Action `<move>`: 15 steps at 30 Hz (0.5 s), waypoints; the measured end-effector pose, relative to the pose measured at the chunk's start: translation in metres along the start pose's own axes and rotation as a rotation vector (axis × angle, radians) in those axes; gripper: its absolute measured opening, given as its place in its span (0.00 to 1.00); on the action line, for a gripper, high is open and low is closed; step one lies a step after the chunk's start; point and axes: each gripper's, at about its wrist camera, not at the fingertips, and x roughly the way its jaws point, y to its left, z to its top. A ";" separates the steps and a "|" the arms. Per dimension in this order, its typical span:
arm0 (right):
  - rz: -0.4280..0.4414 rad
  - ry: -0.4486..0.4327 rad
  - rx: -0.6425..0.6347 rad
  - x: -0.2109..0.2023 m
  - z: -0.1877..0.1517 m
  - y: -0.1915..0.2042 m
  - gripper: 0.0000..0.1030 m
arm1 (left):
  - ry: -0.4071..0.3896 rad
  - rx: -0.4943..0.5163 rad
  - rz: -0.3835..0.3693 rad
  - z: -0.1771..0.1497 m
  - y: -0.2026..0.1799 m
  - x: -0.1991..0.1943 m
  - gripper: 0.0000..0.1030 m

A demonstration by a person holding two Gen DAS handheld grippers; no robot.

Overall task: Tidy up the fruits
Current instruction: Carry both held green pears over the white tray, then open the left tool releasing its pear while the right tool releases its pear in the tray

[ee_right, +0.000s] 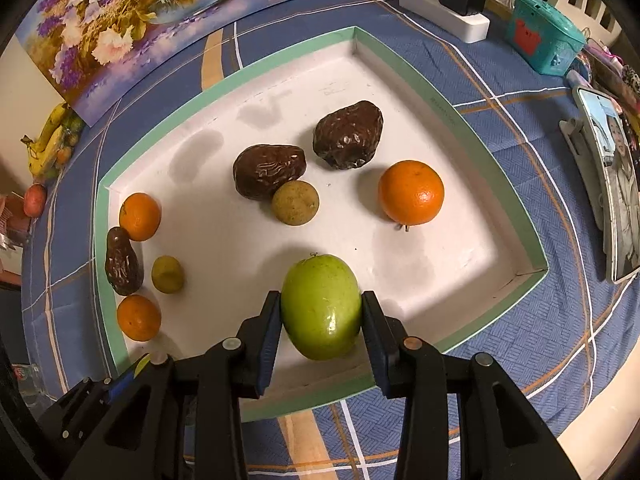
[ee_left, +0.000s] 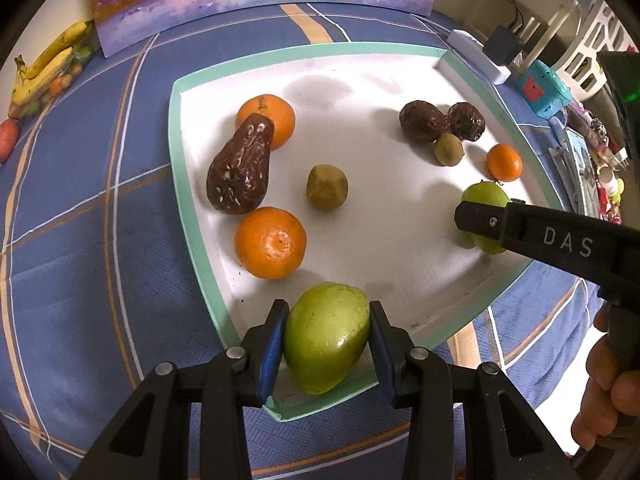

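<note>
**Both grippers hold a green fruit over the tray**

At the far left of the bench, a bunch of bananas point(ee_left: 44, 68) lies on the blue checked cloth point(ee_left: 88, 240). The green-rimmed white tray point(ee_left: 188, 184) carries the fruit. On its left side sit a far orange point(ee_left: 272, 114), a wrinkled brown pear-shaped fruit point(ee_left: 240, 168) touching it, and a near orange point(ee_left: 270, 242) just beside that; a small olive-brown fruit point(ee_left: 327, 187) stands alone towards the middle.

The left gripper point(ee_left: 328, 344) has its fingers closed on a green fruit point(ee_left: 326, 336) over the tray's near-left corner. Whether it touches the tray floor is unclear.

Further right, two dark wrinkled fruits point(ee_right: 304, 156) sit together, a round brownish fruit point(ee_right: 295, 203) touching the left one. The right gripper point(ee_right: 320, 320) grips a second green fruit point(ee_right: 321, 304) between its fingers near the tray's near edge, with a large orange point(ee_right: 411, 193) beyond it to the right.
</note>
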 end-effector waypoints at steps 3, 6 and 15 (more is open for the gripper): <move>0.000 0.000 0.001 0.000 0.001 -0.001 0.40 | 0.002 0.005 0.008 0.001 -0.001 0.001 0.41; 0.000 0.000 0.001 0.000 0.001 -0.001 0.40 | 0.004 0.004 0.011 0.001 0.000 0.000 0.41; -0.020 -0.011 -0.009 -0.002 0.004 0.006 0.41 | -0.038 -0.015 -0.005 0.004 0.007 -0.016 0.49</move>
